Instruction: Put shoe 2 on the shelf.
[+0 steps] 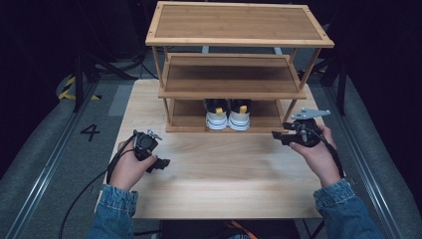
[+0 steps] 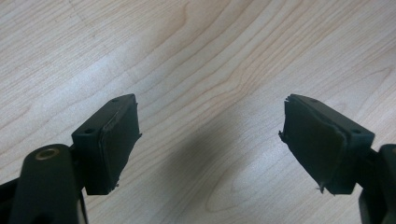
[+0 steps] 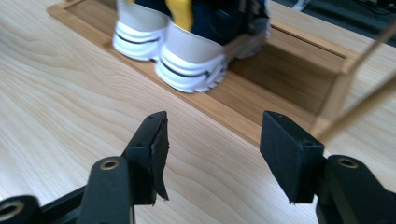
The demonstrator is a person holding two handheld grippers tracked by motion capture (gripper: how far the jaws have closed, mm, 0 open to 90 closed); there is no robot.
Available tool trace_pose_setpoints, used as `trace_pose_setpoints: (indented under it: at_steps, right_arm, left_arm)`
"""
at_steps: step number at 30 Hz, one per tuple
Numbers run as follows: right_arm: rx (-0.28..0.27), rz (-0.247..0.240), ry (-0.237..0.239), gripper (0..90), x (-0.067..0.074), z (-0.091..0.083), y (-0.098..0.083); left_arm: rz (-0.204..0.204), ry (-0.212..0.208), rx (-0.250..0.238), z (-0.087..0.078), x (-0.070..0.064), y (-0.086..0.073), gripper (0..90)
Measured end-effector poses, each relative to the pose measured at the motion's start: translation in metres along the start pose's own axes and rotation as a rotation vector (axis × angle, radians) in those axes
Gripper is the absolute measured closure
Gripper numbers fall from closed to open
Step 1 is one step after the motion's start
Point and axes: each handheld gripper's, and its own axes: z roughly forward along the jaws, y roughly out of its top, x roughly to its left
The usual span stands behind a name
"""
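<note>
High view: both claws (left claw (image 1: 160,163), right claw (image 1: 276,135)) gape empty before shoes (image 1: 228,115) on rack (image 1: 239,40).

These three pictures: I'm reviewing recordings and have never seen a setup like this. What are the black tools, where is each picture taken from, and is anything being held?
A person in denim sleeves holds a hand tool with two black jaws in each hand: the left gripper and the right gripper.

The high view is a fixed camera above the person, looking down on a wooden table. At the table's far side stands a three-level wooden rack; a pair of white sneakers with yellow heel tabs sits on its bottom level, heels toward the person.

The other two pictures come from cameras riding on the tools. In the left gripper view, the jaws stand wide apart over bare tabletop. In the right gripper view, the jaws are also apart, aimed toward the sneakers. Nothing is held.
</note>
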Motion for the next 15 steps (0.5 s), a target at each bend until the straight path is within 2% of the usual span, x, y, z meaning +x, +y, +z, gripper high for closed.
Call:
trace_pose_setpoints:
  at_steps: [1, 2, 3, 7, 9, 11, 12, 13, 14, 15]
  right_arm:
    - [0.000, 0.000, 0.000, 41.9, 0.000, 0.000, 0.000]
    - [0.000, 0.020, 0.001, 40.5, -0.009, -0.003, -0.006]
    - [0.000, 0.020, 0.001, 40.5, -0.009, -0.003, -0.006]
    - [-0.018, 0.058, 0.005, 37.5, -0.027, -0.011, -0.020]
    - [-0.012, 0.060, 0.012, 36.8, -0.037, -0.014, -0.029]
    - [0.048, 0.144, 0.024, 33.7, -0.043, -0.015, -0.039]
    - [0.065, 0.167, 0.033, 32.1, -0.047, -0.016, -0.042]
    - [0.058, 0.177, 0.038, 31.2, -0.050, -0.016, -0.045]
    - [0.030, 0.174, 0.030, 29.0, -0.053, -0.016, -0.050]
    - [0.030, 0.174, 0.040, 26.7, -0.056, -0.016, -0.054]
  left_arm:
    - [0.000, 0.000, 0.000, 0.000, 0.000, 0.000, 19.2]
    - [0.002, -0.002, -0.008, 0.000, 0.001, -0.001, 18.9]
    - [0.002, -0.002, -0.008, 0.000, 0.001, -0.001, 18.9]
    - [0.009, -0.005, -0.029, 0.001, 0.007, -0.004, 18.8]
    - [0.008, -0.009, -0.030, 0.001, 0.010, -0.005, 18.8]
    - [0.004, -0.010, -0.037, 0.001, 0.012, -0.006, 18.8]
    - [0.001, -0.014, -0.040, 0.001, 0.013, -0.006, 18.8]
    - [-0.006, -0.013, -0.044, 0.001, 0.014, -0.006, 18.8]
    - [-0.010, -0.013, -0.044, 0.001, 0.015, -0.005, 18.8]
    - [-0.013, -0.017, -0.049, 0.002, 0.016, -0.005, 18.8]
